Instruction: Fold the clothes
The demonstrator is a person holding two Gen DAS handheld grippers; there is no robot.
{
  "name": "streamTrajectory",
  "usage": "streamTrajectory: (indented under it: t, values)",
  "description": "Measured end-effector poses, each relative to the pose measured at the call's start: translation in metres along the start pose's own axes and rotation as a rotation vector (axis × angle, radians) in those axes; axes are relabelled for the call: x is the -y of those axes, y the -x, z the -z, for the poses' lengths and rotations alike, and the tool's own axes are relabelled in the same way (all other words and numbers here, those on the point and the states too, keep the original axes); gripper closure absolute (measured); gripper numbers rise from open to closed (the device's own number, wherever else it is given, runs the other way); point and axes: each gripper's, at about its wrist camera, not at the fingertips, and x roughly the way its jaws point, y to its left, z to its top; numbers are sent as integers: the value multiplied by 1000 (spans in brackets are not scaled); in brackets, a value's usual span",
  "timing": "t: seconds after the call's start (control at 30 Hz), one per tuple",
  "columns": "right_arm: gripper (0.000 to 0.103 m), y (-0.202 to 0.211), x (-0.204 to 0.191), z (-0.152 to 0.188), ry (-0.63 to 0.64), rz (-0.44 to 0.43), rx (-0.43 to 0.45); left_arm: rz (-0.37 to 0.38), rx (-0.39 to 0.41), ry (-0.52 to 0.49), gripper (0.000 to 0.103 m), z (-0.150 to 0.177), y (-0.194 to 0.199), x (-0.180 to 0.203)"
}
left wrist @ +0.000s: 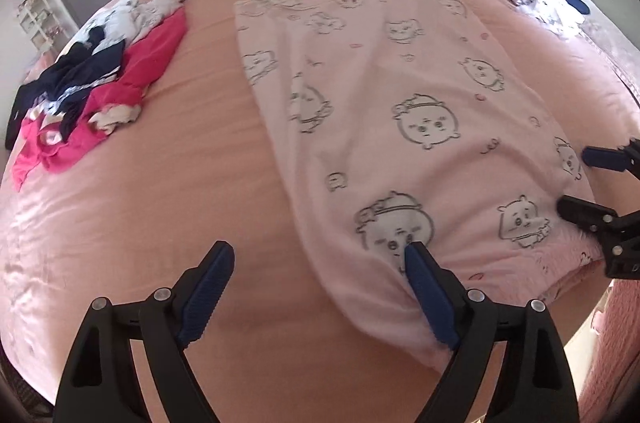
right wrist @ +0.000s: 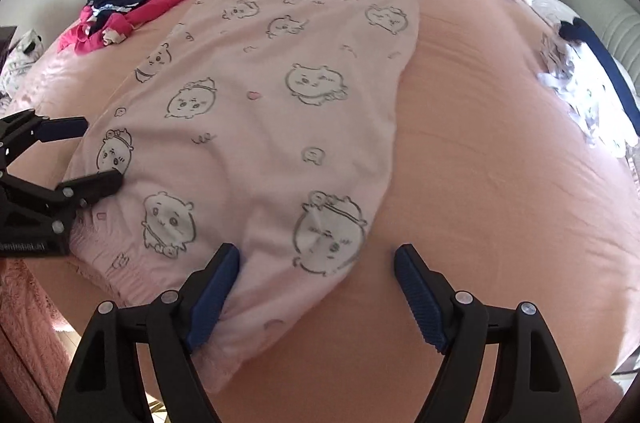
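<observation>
Fingers of both grippers stand apart, clamping nothing. Left gripper (left wrist: 320,265) has its right finger touching the near edge of the pink cartoon-print garment (left wrist: 384,95); right gripper (right wrist: 318,267) straddles the same near end, its left finger against the cloth. Garment lies lengthwise on the pink bedsheet (left wrist: 200,183), seemingly folded once along its length, further folds pending. Pile of unfolded clothes (left wrist: 92,91), red and navy, waits well apart at the far left.

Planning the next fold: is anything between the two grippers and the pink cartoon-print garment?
Nothing visible. The left gripper and right gripper, both open, already reach the pink garment near its edge on the bed.
</observation>
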Motion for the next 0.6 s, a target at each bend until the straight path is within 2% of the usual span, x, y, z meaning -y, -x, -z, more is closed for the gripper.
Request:
streamTrajectory:
  t: [0.07,0.13,0.17,0.2,0.23,0.27,0.33,0.4,0.47,0.6]
  values:
    - [21,8,12,6,-30,0,-19,-19,-14,44,15,2,3,-11]
    - [21,16,18,10,-46,21,-42,-7,-3,72,16,3,11,-12]
    - [21,20,19,10,-51,53,-48,14,8,79,16,4,15,-10]
    - [21,26,19,9,-55,87,-51,65,25,80,16,4,19,-6]
    - [21,32,19,8,-58,81,-37,120,35,74,16,5,19,0]
    - [21,36,16,6,-51,54,-19,144,30,58,16,6,17,7]
    - [21,41,10,2,-25,1,9,85,-16,1,16,11,7,21]
    - [21,35,1,2,20,15,-8,57,-30,-18,15,15,3,26]
    - [21,26,-3,6,33,26,-43,73,-39,17,15,20,6,16]
    - [21,34,16,26,-70,-32,-29,63,-57,81,13,30,10,-5]
